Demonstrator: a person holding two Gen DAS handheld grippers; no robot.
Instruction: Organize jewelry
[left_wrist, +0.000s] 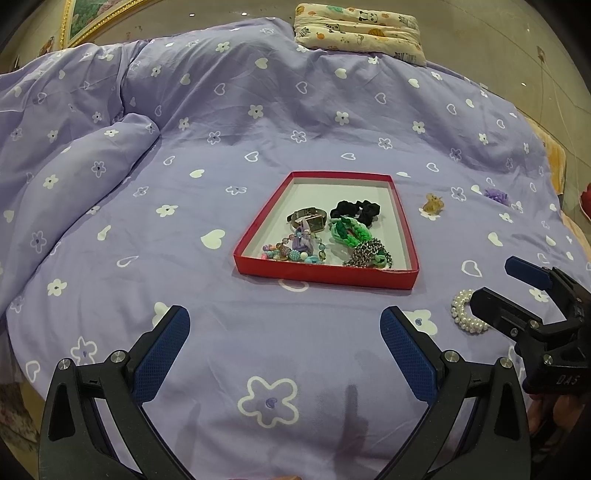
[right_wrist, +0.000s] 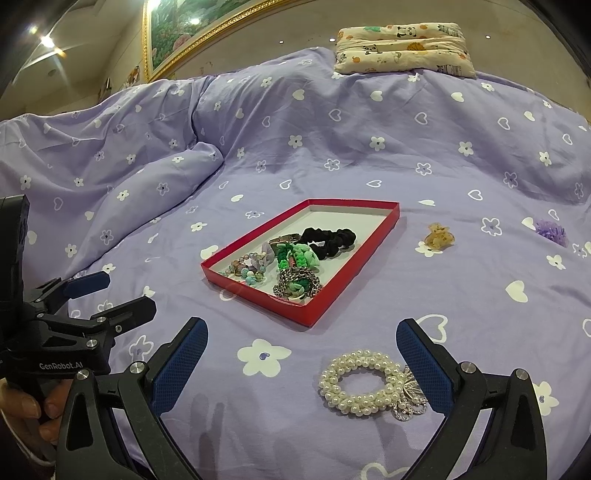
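A shallow red tray (left_wrist: 406, 236) (right_wrist: 325, 314) lies on the purple bedspread. In it lie a watch (left_wrist: 308, 218), a black scrunchie (left_wrist: 356, 210) (right_wrist: 330, 238), a green braided band (left_wrist: 347, 230) (right_wrist: 295, 256), a bead bracelet (left_wrist: 295, 253) (right_wrist: 245, 271) and a metal chain (left_wrist: 367, 254) (right_wrist: 297, 282). A pearl bracelet (right_wrist: 364, 382) (left_wrist: 463, 314) lies on the bedspread between the open fingers of my right gripper (right_wrist: 301, 363) (left_wrist: 495, 291). My left gripper (left_wrist: 284, 347) (right_wrist: 122, 295) hovers open in front of the tray, holding nothing.
An amber claw clip (left_wrist: 432, 203) (right_wrist: 437, 234) and a purple hair flower (left_wrist: 496, 195) (right_wrist: 552, 230) lie right of the tray. A patterned pillow (left_wrist: 358, 31) (right_wrist: 404, 46) sits at the far end. The duvet bunches up at the left (left_wrist: 92, 155). A hand (right_wrist: 26, 413) holds the left gripper.
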